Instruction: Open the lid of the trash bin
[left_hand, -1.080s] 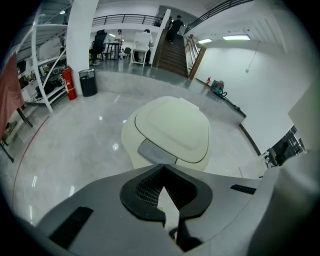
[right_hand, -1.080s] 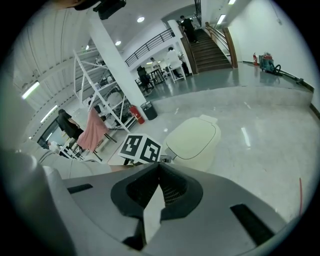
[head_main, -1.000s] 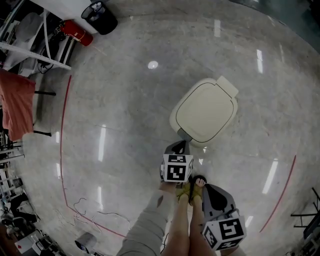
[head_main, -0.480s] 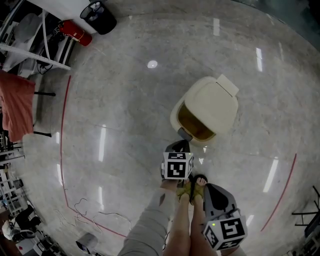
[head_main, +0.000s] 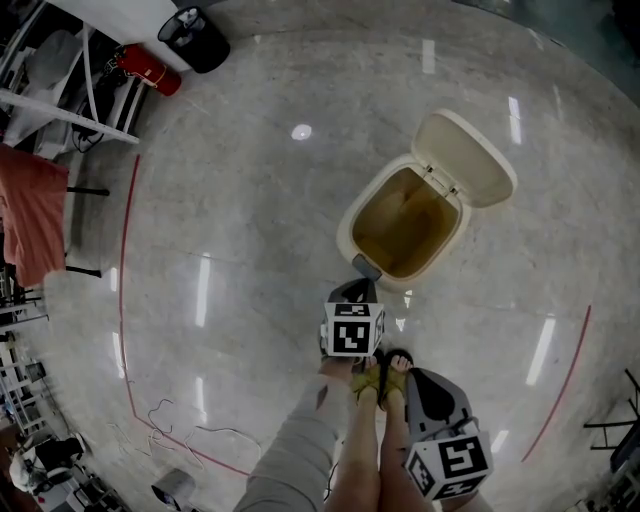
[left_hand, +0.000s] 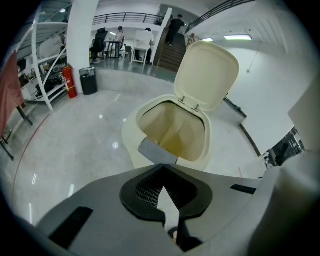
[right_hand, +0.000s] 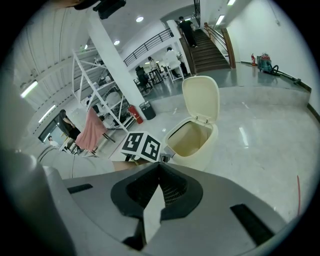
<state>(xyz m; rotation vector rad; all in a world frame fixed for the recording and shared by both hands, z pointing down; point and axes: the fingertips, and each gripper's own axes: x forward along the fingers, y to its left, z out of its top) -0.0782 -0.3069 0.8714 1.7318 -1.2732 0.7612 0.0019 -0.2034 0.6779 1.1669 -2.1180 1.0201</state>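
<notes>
A cream trash bin (head_main: 348, 232) stands on the floor with its lid (head_main: 465, 160) swung up and back, and the brownish inside shows. A grey tab (head_main: 367, 268) juts from the bin's near rim. My left gripper (head_main: 357, 292) is shut and empty, its tips just short of that tab. In the left gripper view the tab (left_hand: 156, 151) lies right ahead of the jaws, with the bin (left_hand: 131, 145) and raised lid (left_hand: 206, 75) beyond. My right gripper (head_main: 425, 390) hangs lower right, shut and empty. Its view shows the bin (right_hand: 192, 150) and lid (right_hand: 201, 97).
The person's feet in yellow sandals (head_main: 380, 378) stand between the grippers. A red fire extinguisher (head_main: 148, 68) and a black bin (head_main: 198, 35) sit at the far left. Also on the left are a red cloth (head_main: 30, 205) on a rack and loose cables (head_main: 170, 420).
The bin's lid has swung from fully closed to upright and open. Both grippers have stayed almost where they were.
</notes>
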